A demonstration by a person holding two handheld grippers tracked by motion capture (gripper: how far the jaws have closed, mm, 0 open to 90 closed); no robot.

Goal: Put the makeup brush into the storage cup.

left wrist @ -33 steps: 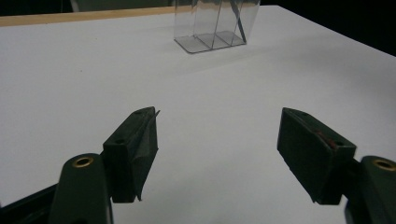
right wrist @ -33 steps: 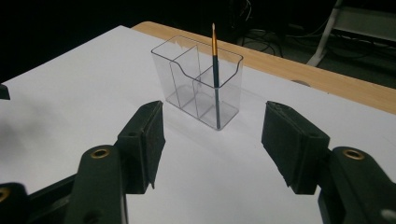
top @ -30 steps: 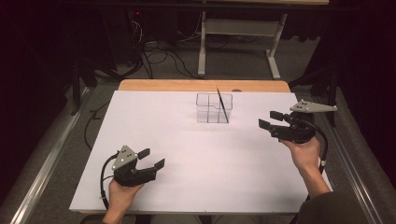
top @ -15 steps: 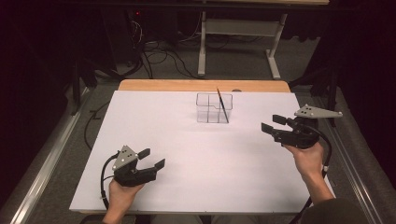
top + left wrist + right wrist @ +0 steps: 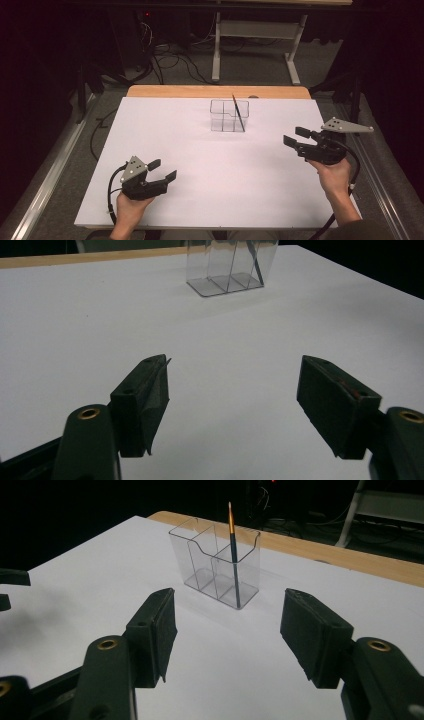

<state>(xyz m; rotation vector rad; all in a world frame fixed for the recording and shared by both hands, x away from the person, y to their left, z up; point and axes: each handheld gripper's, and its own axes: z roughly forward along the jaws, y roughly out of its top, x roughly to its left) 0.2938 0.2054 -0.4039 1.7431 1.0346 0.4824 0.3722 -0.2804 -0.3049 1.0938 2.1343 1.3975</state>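
A clear plastic organizer (image 5: 226, 120) with several compartments stands at the back middle of the white table top (image 5: 240, 170). A thin dark brush (image 5: 238, 113) leans upright in its right compartment. My left gripper (image 5: 163, 170) is open near the front left, with nothing between its jaws. My right gripper (image 5: 295, 136) is open at the right side, level with the front of the organizer and well apart from it. In the left gripper view the organizer (image 5: 230, 267) is far ahead of my left gripper (image 5: 232, 400). In the right gripper view the organizer (image 5: 207, 562) and brush (image 5: 233, 555) stand beyond my right gripper (image 5: 227, 625).
A wooden strip (image 5: 215, 91) runs along the table's far edge. Behind it are floor cables (image 5: 165, 60) and a white metal frame (image 5: 255, 35). Metal rails (image 5: 55, 165) run beside the table on both sides.
My right gripper has drifted a little to the right and toward the person, away from the organizer. The left gripper has stayed still.
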